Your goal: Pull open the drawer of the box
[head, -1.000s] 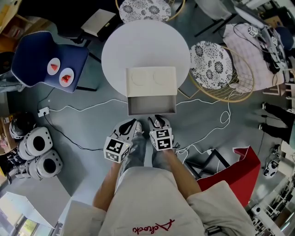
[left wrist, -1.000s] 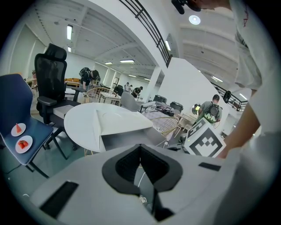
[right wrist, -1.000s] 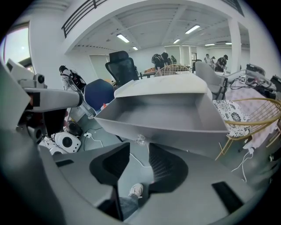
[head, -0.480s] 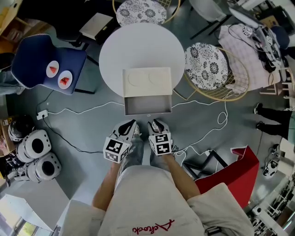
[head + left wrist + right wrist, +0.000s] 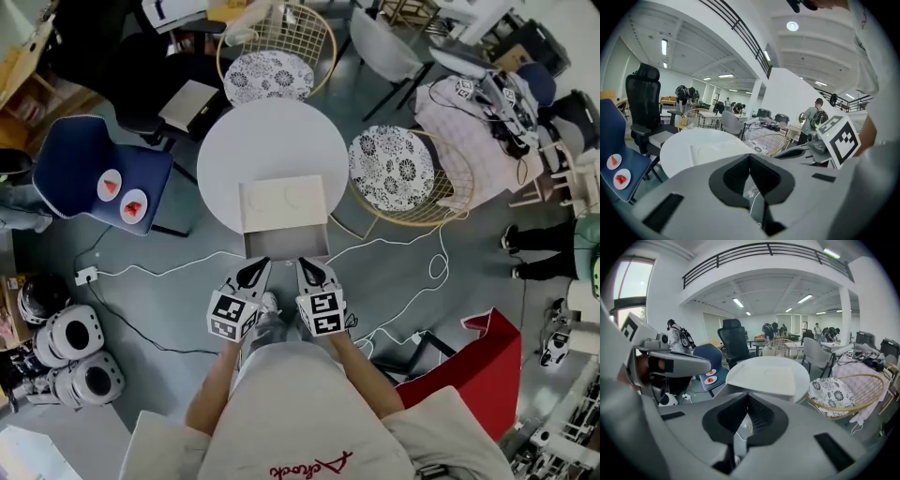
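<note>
Since 1 second ago the head camera is sitting further back from the round table (image 5: 272, 141), and the right gripper (image 5: 309, 269) is now sitting shut.

Head view: the box (image 5: 281, 202) is resting at the table's near edge, its drawer (image 5: 287, 246) hanging open beyond it, with both grippers just short of it.

Left gripper (image 5: 255, 272) view: jaws together, holding nothing.

Right gripper view: same.

The pull is looking done. Be backing off straight and avoid bumping the drawer.

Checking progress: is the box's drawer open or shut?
Open. In the head view the drawer juts out from the near side of the box, its grey inside showing.
</note>
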Available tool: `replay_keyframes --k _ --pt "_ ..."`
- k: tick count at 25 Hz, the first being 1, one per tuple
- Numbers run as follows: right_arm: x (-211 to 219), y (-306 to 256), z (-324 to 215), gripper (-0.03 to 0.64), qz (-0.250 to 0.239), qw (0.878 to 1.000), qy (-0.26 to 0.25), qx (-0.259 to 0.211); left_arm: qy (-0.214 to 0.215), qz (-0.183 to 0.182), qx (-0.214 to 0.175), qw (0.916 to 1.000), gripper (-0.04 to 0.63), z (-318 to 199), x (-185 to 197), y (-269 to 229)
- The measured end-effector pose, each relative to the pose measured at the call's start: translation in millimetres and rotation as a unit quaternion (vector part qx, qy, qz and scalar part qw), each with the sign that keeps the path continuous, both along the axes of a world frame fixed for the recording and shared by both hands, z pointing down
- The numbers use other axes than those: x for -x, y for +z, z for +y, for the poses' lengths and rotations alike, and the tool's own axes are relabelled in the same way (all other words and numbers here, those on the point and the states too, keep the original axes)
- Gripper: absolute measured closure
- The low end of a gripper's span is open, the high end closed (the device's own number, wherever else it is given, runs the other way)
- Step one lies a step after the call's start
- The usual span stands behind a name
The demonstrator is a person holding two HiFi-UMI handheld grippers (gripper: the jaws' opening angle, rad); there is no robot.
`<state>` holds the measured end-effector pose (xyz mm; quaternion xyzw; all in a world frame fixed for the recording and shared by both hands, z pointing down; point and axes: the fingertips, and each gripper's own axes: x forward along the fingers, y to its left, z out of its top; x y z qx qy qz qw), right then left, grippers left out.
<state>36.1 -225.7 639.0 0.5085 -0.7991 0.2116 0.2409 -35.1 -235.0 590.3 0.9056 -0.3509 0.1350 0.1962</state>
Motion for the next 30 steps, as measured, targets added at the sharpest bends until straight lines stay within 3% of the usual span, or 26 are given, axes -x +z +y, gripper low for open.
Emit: replay_keyframes --k 12,21,30 --pt "10.8 -121.2 -40.0 0.601 -0.002 0.989 0.011 -0.146 0.027 0.009 -0.078 0.9965 0.583 -18.6 5.1 -71.8" --pt "33.5 -142.9 -14.9 0.601 0.005 0.984 0.026 -0.175 0.03 0.005 -0.097 0.9948 0.583 -1.5 32.5 -87.6" --pt "31.0 -152.1 21.0 0.601 0.003 0.982 0.016 -0.19 0.014 0.005 -0.101 0.9947 0.583 35.4 32.3 -92.0"
